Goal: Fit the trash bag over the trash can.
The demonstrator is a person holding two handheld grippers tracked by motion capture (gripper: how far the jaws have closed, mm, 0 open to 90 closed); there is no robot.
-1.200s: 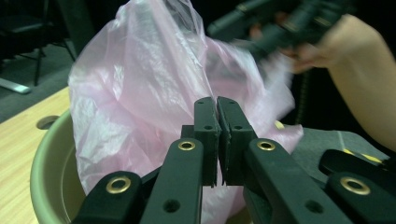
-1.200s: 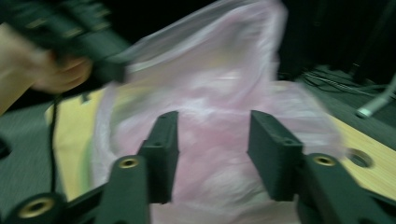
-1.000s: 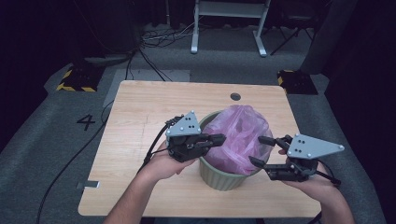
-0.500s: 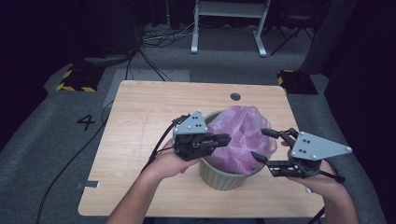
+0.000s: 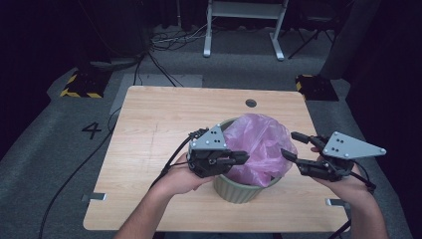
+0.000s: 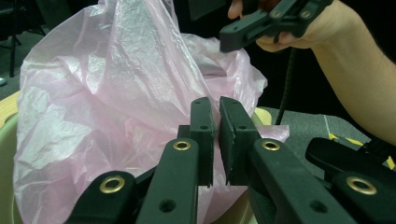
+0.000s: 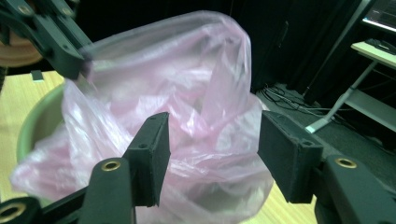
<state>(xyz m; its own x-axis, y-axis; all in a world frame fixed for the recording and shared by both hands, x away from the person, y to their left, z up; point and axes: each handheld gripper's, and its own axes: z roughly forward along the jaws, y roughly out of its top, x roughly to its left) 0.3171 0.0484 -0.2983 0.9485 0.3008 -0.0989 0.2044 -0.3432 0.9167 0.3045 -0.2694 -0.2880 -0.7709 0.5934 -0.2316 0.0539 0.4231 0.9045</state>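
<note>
Where the high view looks down on the wooden table, a pale green bin stands near the table's 5 o'clock corner area, and a crumpled pink plastic bag bulges up out of its mouth, hiding the inside of the bin. The left gripper sits at the bin's 9 o'clock rim with its jaws brought together at the bag's edge. The right gripper is at the bag's 3 o'clock side, its jaws spread wide and the tips close to the plastic; whether they touch it cannot be told from above.

In the left gripper view, the left gripper has its two black jaws nearly closed, leaving a thin slit, with the pink bag rising right behind them; a pinch of film between them looks likely but is not plainly visible. The bin's green rim shows at 9 o'clock. The right gripper's jaw and the hand appear at 1 o'clock.

In the right gripper view, the right gripper stands wide open, holding nothing, the pink bag spanning the gap beyond. The green bin curves at 9 o'clock, and the left gripper's jaw tip meets the bag at 11 o'clock.
</note>
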